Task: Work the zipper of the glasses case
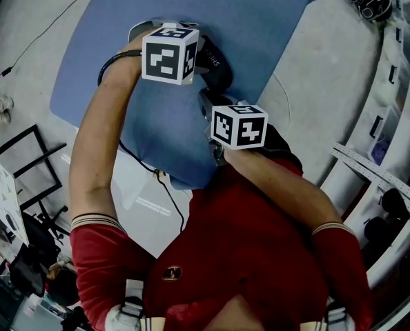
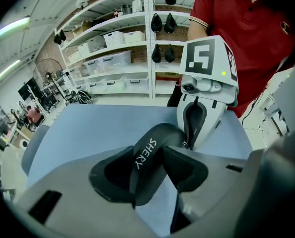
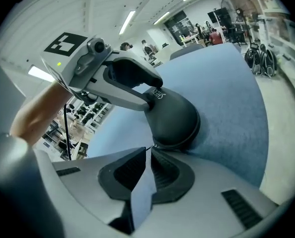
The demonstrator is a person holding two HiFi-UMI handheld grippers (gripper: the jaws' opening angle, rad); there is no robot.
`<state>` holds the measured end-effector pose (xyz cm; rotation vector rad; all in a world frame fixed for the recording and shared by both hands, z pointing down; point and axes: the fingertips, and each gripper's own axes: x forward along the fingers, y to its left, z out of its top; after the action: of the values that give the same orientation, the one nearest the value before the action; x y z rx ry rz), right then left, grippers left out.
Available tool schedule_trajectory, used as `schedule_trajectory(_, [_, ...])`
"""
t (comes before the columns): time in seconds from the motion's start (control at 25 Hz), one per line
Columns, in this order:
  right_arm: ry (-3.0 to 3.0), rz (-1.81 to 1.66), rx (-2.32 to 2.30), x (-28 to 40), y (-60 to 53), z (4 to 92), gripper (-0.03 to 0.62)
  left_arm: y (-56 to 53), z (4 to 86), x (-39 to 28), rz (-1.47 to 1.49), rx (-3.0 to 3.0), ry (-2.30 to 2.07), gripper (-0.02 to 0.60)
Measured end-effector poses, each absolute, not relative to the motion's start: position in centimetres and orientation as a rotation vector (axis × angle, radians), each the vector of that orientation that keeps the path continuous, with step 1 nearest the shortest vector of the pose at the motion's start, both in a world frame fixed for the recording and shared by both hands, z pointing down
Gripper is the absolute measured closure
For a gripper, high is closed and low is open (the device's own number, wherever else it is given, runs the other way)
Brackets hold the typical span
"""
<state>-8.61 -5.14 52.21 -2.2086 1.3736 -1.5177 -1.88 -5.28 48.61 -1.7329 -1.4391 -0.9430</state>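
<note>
A dark oval glasses case (image 2: 150,148) with white lettering lies on a blue mat (image 1: 260,19). My left gripper (image 2: 150,168) is shut across its near end, one pad on each side. In the head view the case (image 1: 217,66) shows between the two marker cubes. The other end of the case (image 3: 173,118) faces my right gripper (image 3: 148,153). That gripper's jaws stand a little apart, with a thin wedge of mat showing between the pads. The small metal zipper pull (image 3: 153,145) sits right at the tips, and the pads do not press on it.
The mat lies on a pale grey table (image 1: 329,81). A thin black cable (image 1: 167,185) runs over the table's near side. White rails and shelving (image 1: 391,116) stand at the right, and a black frame (image 1: 32,164) stands at the left. Storage shelves (image 2: 117,58) rise beyond the table.
</note>
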Motion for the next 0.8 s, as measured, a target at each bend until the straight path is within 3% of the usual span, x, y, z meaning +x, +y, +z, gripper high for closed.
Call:
schedule_trajectory(0.36, [1.444, -1.571, -2.207, -9.3, -3.7, 52.5, 0.497, -5.7, 48.1, -1.8, -0.912, -1.905, -1.362, 0.408])
schedule_trajectory(0.8, [1.684, -1.421, -2.38, -6.8, -0.1, 49.9, 0.499, -6.1, 46.8, -2.3, -0.908, -2.007, -1.217, 0.4])
